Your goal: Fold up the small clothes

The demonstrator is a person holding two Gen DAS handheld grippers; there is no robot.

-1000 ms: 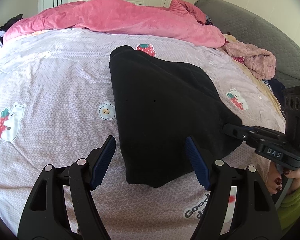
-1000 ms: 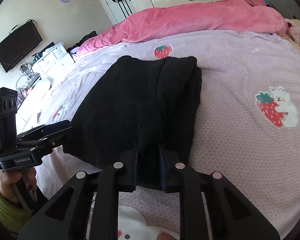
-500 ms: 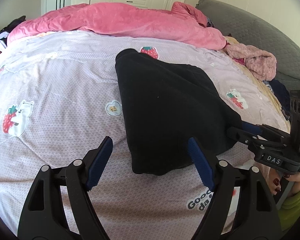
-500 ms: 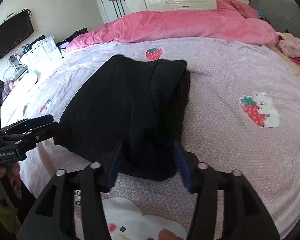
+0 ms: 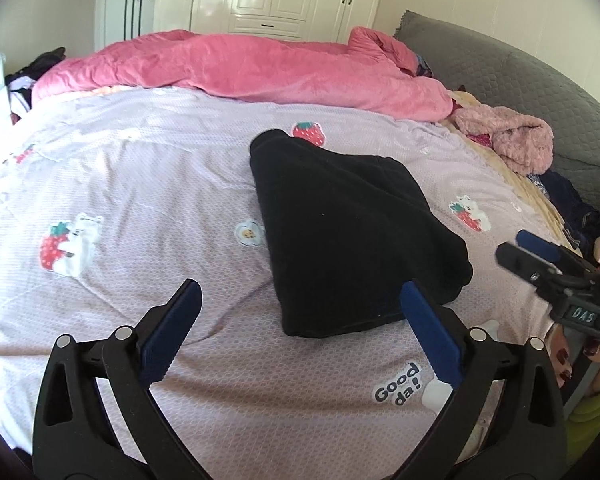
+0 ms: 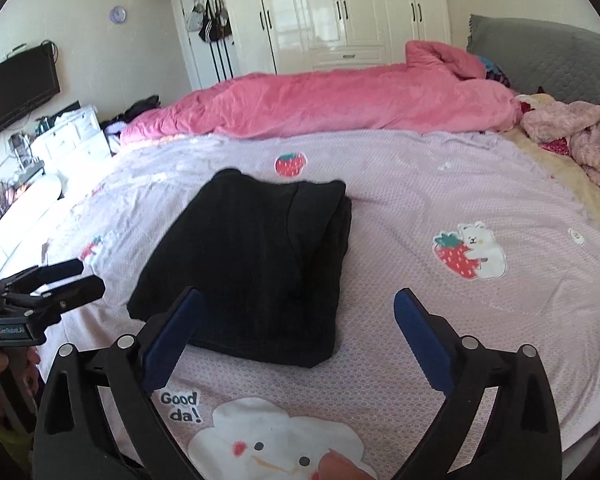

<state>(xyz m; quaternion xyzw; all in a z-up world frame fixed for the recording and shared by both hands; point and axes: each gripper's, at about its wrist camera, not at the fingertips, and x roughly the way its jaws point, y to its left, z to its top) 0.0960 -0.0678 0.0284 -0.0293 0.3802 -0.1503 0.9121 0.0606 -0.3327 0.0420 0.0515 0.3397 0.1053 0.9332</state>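
A black garment (image 5: 352, 232), folded into a thick rectangle, lies flat on the lilac bedsheet (image 5: 140, 184); the right wrist view shows it too (image 6: 256, 256). My left gripper (image 5: 300, 286) hovers just short of its near edge, jaws opening wide, with nothing gripped. My right gripper (image 6: 298, 294) is also drawn back from the near edge, its jaws opening, blue pads clear of the cloth. Each gripper appears in the other's view: the right one (image 5: 514, 242) at the garment's right corner, the left one (image 6: 86, 274) off its left corner.
A pink duvet (image 5: 240, 68) is heaped along the far side of the bed. A fluffy pink garment (image 5: 508, 136) and dark clothes (image 5: 568, 200) lie at the right by the grey headboard (image 5: 520, 80). A television (image 6: 16, 88) and a white dresser (image 6: 64, 140) stand left.
My right gripper let go of the garment's near edge and spread wide. Both grippers pulled back and up from the garment, and the left one opened further.
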